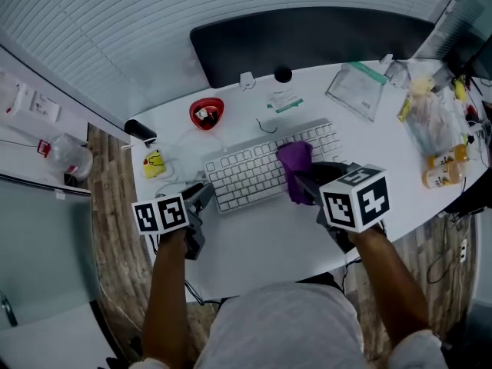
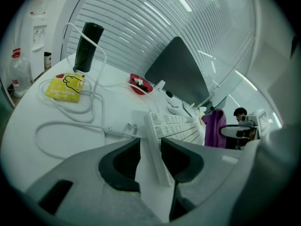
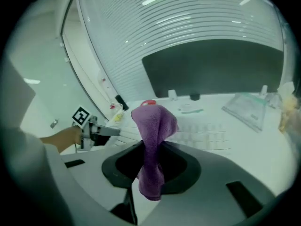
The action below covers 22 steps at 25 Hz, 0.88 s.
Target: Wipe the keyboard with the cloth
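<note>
The right claw (image 3: pixel 153 166) pinches a purple cloth (image 3: pixel 153 121), nubbly terry bunched into a soft hump above the jaws with a tail dangling below. The cloth sits over the right half of the keyboard (image 1: pixel 254 171) and hides the keys beneath. The left claw (image 2: pixel 150 160) is clamped on the keyboard's left edge. The keyboard is slim, flat and white on the white tabletop (image 1: pixel 254 241); its far end blurs in the left gripper view.

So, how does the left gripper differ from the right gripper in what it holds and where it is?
The left gripper clamps the left end of the keyboard; the right gripper pinches the purple cloth. The left one sits at the keyboard edge, while the right one holds its load over the right half. Both are shut on something.
</note>
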### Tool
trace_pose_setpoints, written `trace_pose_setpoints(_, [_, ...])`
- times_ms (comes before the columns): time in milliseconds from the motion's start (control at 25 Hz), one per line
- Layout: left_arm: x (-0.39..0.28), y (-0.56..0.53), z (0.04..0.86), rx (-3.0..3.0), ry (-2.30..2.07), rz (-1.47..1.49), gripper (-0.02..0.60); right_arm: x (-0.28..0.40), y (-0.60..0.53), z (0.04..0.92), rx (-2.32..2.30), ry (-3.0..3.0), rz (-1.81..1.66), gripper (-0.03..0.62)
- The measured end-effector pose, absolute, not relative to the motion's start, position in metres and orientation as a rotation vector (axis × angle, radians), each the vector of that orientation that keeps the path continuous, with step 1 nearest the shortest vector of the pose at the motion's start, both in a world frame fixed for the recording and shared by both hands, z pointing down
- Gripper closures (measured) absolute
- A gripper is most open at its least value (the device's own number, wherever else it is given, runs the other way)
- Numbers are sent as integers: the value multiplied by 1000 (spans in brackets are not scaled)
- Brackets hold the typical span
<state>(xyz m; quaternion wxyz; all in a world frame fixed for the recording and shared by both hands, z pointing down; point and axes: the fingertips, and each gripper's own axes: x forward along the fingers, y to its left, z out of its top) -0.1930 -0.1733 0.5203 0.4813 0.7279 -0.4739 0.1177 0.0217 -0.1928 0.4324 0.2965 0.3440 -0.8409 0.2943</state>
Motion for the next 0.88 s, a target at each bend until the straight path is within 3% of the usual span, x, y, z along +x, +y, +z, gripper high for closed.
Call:
trace_pose_setpoints(240, [-193,-173,520,1781,-1152,286,433,-95,-139,452,689,-2324,892,510])
trace_pose_setpoints(400, [-193,-172,519,1783,-1152,287,433,-127,-130,477,639,-2289,882,510])
trace_pose_setpoints(640, [-193,-173,520,1781,-1150,288,433,-96,-147,489,708,-2238,840,510])
trace_pose_setpoints(880, [-193,-173,520,1779,-1153,297,433,-19,-170,492,822,-2175,794,510])
